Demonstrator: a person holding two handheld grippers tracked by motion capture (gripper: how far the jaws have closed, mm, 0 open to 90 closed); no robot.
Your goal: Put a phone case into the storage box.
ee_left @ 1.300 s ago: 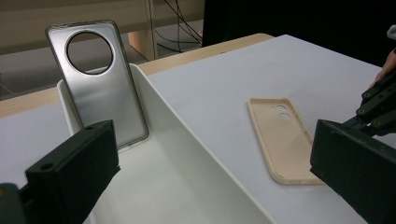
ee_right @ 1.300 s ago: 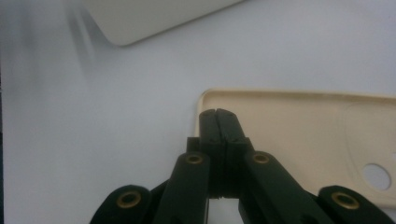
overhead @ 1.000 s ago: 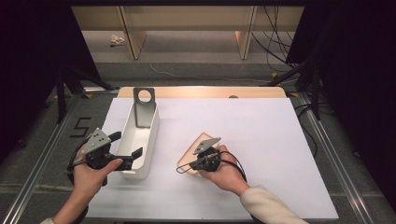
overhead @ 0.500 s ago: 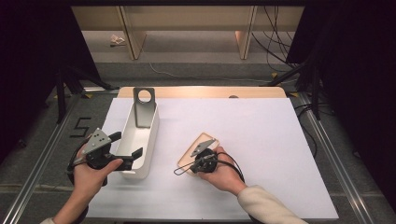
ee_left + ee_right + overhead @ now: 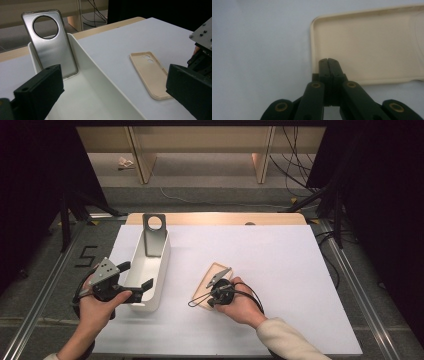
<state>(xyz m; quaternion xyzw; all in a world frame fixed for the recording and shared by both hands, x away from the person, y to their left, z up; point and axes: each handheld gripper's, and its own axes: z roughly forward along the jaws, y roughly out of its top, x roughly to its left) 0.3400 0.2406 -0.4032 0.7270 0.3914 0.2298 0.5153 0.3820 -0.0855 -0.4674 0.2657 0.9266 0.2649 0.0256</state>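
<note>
The right tongs (image 5: 329, 60), jaws pressed together on nothing, hover over the near end of the beige phone case (image 5: 372, 47), whose long axis runs away from them; the left tongs (image 5: 131, 276) gape at the white bin (image 5: 150, 270)

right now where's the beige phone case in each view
high view: flat beige rubbery phone case lower centre, partly under the right tongs.
left gripper view: right of centre, on the white table sheet.
right gripper view: upper right.
shared landmark: the white sheet under it.
</note>
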